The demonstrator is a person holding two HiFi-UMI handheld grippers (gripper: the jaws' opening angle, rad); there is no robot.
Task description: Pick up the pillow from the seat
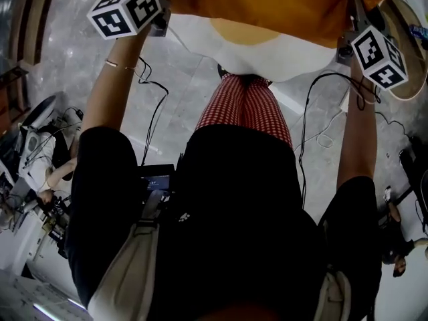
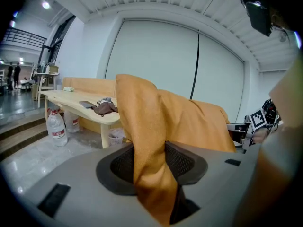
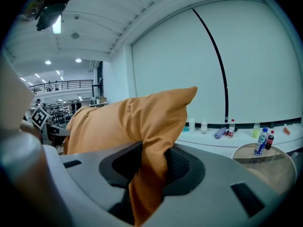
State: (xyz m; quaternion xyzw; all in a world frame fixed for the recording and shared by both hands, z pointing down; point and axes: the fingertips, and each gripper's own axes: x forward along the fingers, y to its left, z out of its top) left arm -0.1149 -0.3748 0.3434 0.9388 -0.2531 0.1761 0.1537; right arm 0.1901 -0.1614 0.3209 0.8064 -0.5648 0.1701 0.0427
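Observation:
An orange pillow hangs stretched between both grippers at the top of the head view, above a white seat with a yellow patch. My left gripper is shut on the pillow's left corner. In the left gripper view the orange fabric runs down between the jaws of the left gripper. My right gripper is shut on the right corner. The right gripper view shows the pillow pinched in the right gripper. The pillow's far edge is cut off at the top of the head view.
The person's legs in red checked trousers stand just before the seat. Cables trail over the grey floor. A round wooden table stands at the right. A long wooden bench with water bottles beneath it is at the left.

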